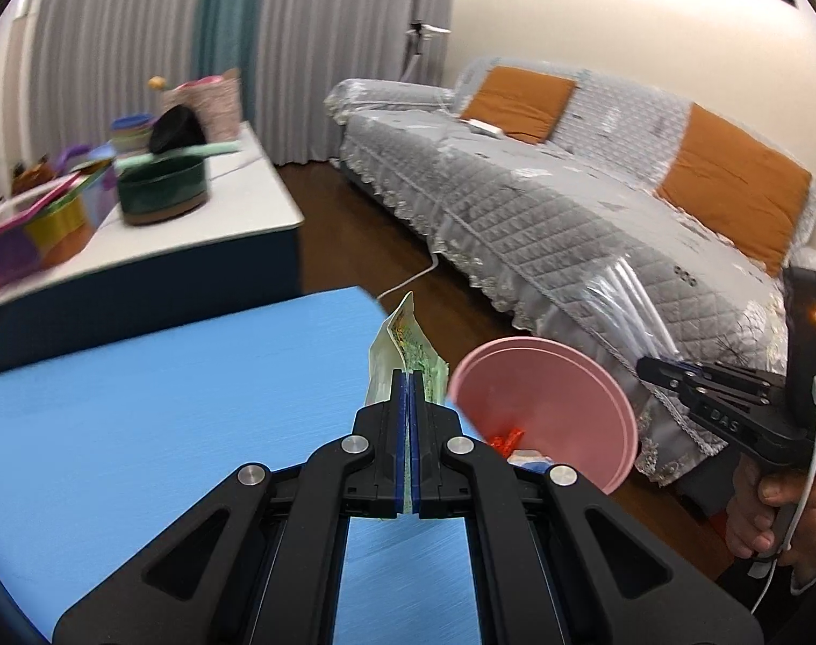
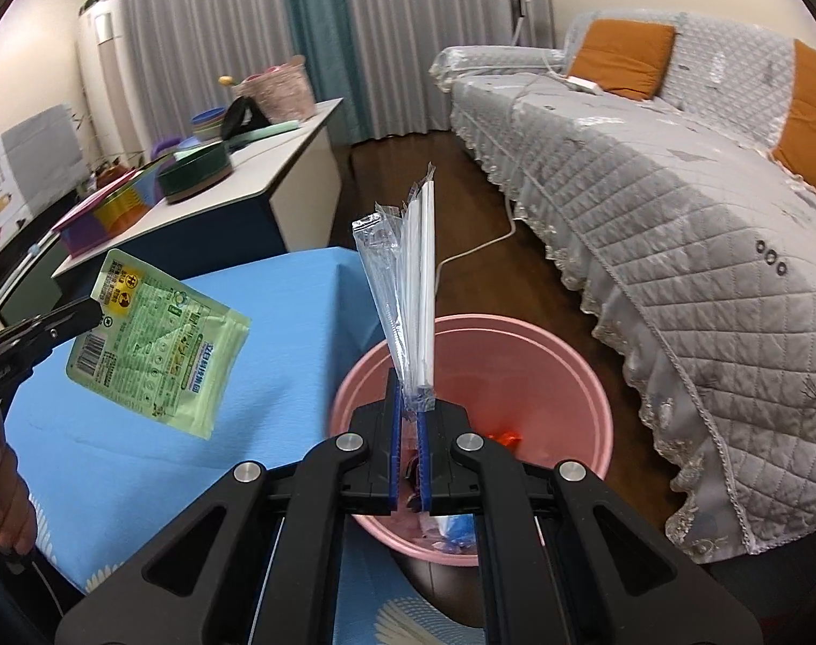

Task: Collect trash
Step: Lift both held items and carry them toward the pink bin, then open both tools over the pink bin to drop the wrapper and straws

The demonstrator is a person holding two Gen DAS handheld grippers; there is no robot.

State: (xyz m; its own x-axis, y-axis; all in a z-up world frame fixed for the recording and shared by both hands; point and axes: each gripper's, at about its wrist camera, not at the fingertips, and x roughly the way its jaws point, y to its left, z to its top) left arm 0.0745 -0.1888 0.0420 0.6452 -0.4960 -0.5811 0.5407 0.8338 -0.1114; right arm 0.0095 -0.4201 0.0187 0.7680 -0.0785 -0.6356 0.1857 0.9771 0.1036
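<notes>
My left gripper (image 1: 408, 376) is shut on a green snack packet (image 1: 408, 346), seen edge-on above the blue tablecloth (image 1: 166, 403). From the right wrist view the same green packet (image 2: 158, 344) hangs flat from the left gripper (image 2: 93, 309) over the blue tablecloth (image 2: 279, 312). My right gripper (image 2: 406, 376) is shut on a clear plastic straw wrapper with a white straw (image 2: 410, 279), which stands upright over the pink bin (image 2: 580, 371). The pink bin (image 1: 580, 376) holds orange and blue scraps. In the left wrist view the right gripper (image 1: 647, 366) shows at the right edge, in a hand.
A grey quilted sofa (image 1: 569, 204) with orange cushions runs along the right. A white side table (image 1: 193, 215) at the left carries a dark green pot (image 1: 163, 191) and coloured boxes. A white cable (image 2: 483, 244) lies on the dark wood floor.
</notes>
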